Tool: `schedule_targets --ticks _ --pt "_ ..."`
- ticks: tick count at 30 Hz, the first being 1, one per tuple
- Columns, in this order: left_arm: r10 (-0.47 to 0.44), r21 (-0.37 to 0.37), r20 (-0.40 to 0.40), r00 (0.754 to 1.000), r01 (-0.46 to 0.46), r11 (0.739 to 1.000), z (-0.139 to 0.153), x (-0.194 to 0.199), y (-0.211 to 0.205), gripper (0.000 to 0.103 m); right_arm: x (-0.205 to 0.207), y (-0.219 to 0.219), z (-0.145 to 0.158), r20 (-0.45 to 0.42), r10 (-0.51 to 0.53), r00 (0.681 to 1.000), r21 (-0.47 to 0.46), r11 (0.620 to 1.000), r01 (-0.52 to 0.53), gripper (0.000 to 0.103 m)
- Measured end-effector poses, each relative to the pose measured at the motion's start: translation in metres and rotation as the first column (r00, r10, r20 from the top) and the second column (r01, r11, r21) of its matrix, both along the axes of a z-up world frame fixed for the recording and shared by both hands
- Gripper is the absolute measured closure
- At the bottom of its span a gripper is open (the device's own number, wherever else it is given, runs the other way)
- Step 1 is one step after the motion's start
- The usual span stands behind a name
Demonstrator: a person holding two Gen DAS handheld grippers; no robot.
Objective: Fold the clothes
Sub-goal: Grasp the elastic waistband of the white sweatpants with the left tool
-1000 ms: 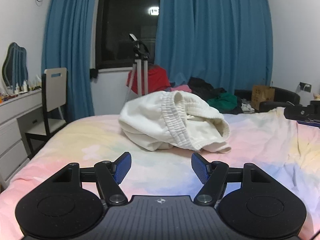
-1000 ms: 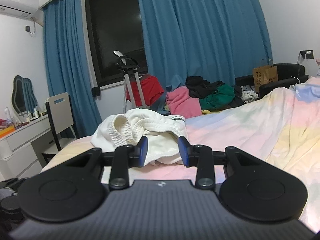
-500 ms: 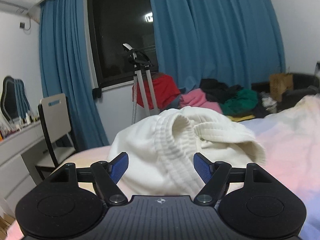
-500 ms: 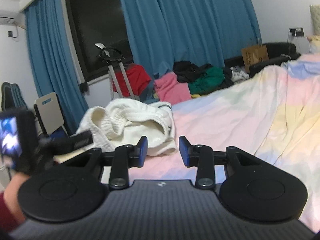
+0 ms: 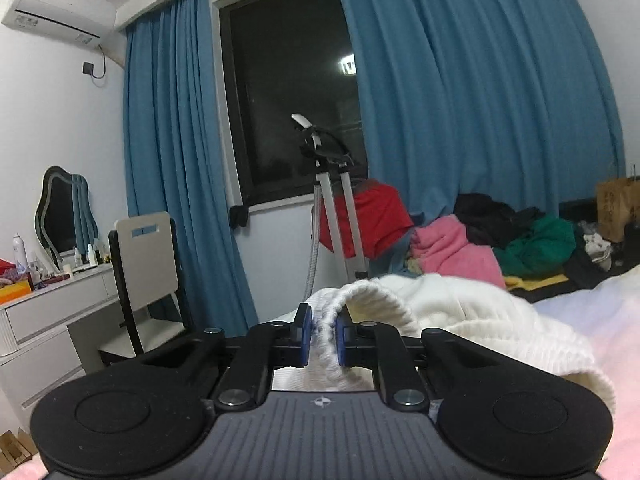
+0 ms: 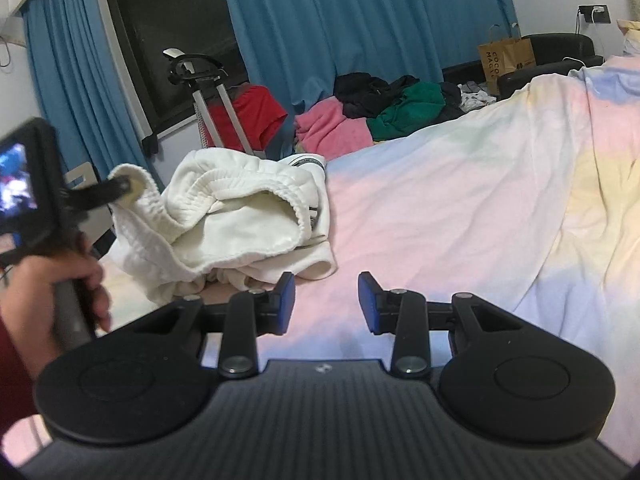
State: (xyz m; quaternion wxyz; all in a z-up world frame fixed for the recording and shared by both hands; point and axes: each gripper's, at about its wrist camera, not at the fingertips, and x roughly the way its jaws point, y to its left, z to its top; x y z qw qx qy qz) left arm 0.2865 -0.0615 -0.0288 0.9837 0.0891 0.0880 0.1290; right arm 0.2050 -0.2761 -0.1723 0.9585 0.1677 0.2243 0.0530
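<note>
Left gripper (image 5: 321, 334) jaws closing on white garment (image 6: 240, 216) waistband, were spread wide before; right gripper (image 6: 327, 304) half-open, empty. Pickup begun.

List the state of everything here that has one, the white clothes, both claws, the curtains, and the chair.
White garment: crumpled in a heap on the bed, unfolded.
Left claw: closing on the garment's ribbed edge, fabric pinched between its pads.
Right claw: open, nothing between its pads, over the bedsheet.
Curtains: parted, dark window showing.
Chair: unoccupied, beside the dresser.
</note>
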Motion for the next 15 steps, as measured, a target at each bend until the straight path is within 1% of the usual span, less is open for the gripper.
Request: schedule_targets --ticks 4,7,13,15 --pt "-0.024 -0.047 0.034 0.999 0.025 0.999 0.024 -0.043 0.018 0.093 -0.004 -0.004 -0.001 0.008 -0.011 1.000 0.027 1.000 0.010 0.064" --pt "-0.036 -0.097 0.060 0.998 0.042 0.994 0.043 -0.087 0.039 0.094 -0.013 -0.001 0.004 0.041 -0.008 0.999 0.006 1.000 0.008 0.064" --pt "-0.066 -0.171 0.058 0.996 0.075 0.982 0.065 -0.175 0.089 0.095 -0.035 0.009 0.019 0.099 0.021 0.995 -0.052 0.999 -0.016 0.064" --pt "-0.070 -0.195 0.038 0.997 0.076 0.978 0.066 -0.198 0.108 0.095 -0.045 0.014 0.027 0.111 0.037 0.993 -0.064 0.998 -0.030 0.064"
